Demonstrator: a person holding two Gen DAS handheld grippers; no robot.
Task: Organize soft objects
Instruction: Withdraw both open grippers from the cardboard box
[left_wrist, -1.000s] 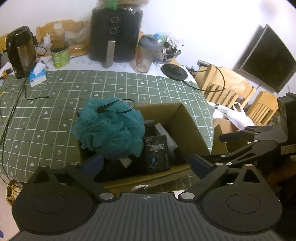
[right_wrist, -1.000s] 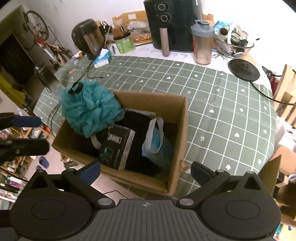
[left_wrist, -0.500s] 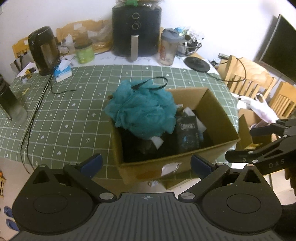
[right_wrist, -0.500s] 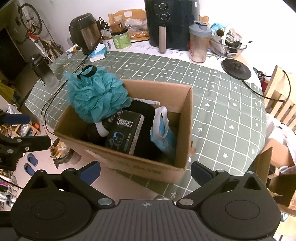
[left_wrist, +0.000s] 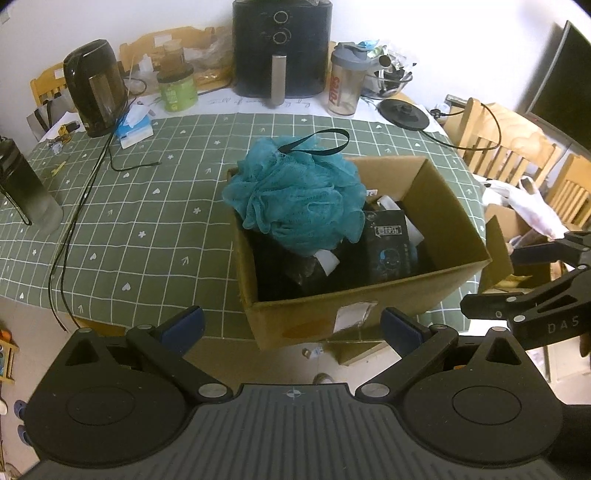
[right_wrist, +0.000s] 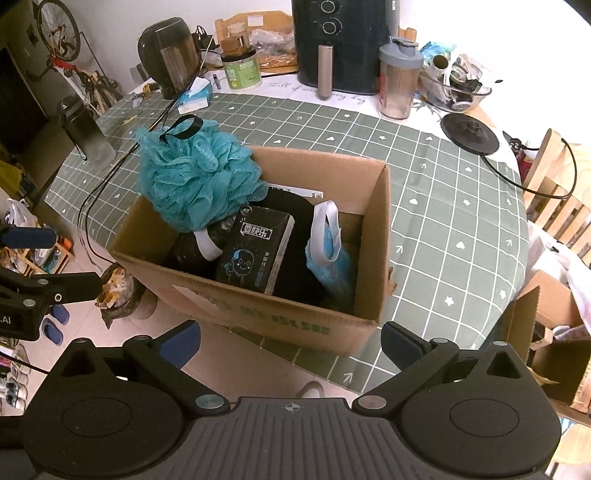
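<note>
A cardboard box (left_wrist: 369, 302) (right_wrist: 369, 240) stands at the near edge of the green checked table. A teal mesh bath sponge (left_wrist: 295, 195) (right_wrist: 195, 177) with a black loop lies on top at the box's left side. Beside it in the box are a black tissue pack (left_wrist: 389, 243) (right_wrist: 255, 251), dark fabric and a blue pouch with a white strap (right_wrist: 328, 247). My left gripper (left_wrist: 291, 325) is open and empty, back from the box's front. My right gripper (right_wrist: 290, 338) is open and empty, also short of the box.
At the table's far side stand a black air fryer (left_wrist: 280, 48), a kettle (left_wrist: 96, 96), a green jar (left_wrist: 177, 86), a shaker bottle (left_wrist: 345, 85) and a kettle base (left_wrist: 404, 110). A dark bottle (left_wrist: 26, 188) and black cable lie left. Wooden chairs (left_wrist: 509, 144) stand right.
Both grippers have pulled back and up from the box, which now shows whole. The sponge stays in the box. Both jaws remain open.
</note>
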